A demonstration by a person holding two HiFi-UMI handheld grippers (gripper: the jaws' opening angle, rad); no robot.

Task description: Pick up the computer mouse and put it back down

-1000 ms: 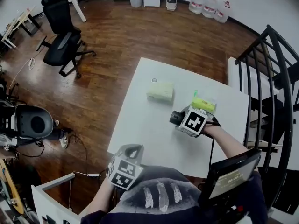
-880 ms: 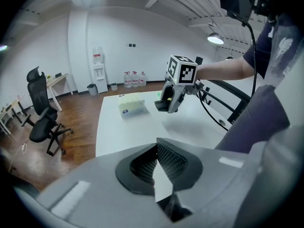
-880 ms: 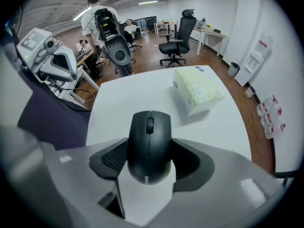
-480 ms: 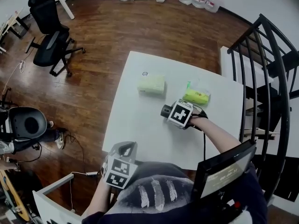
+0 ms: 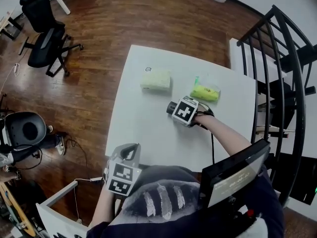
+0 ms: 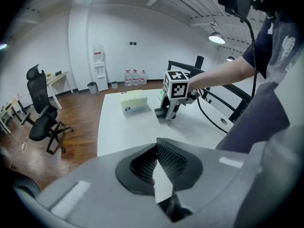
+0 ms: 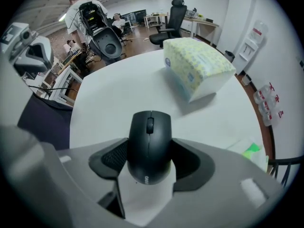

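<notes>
So right now I'm gripping the computer mouse [image 7: 149, 141] with my right tongs [image 7: 151, 158]. Both pads are pressing on its sides and the scroll wheel is pointing away from me. The tongs are pointing steeply down at the white tabletop [image 5: 143, 128], and the mouse is sitting right at the surface. Honestly I can't tell if it's touching down or hanging just above.

In the head view, the right tongs [image 5: 174, 109] are hanging over the middle of the tabletop, a bit toward 3 o'clock. The tissue pack [image 5: 155, 79] is lying at about 11 o'clock from them, and the green packet [image 5: 205, 91] is near, at about 2 o'clock. In the right gripper view the tissue pack [image 7: 197, 65] is showing at 1 o'clock from the mouse, apart from it.

My left tongs [image 6: 156, 148] aren't doing anything: pads are meeting at the tips, nothing between them. In the head view they [image 5: 126, 155] are hanging at 7 o'clock from the right ones, by the near edge of the tabletop.

A black office chair [image 5: 44, 33] is standing on the wood floor off at 10 o'clock.
</notes>
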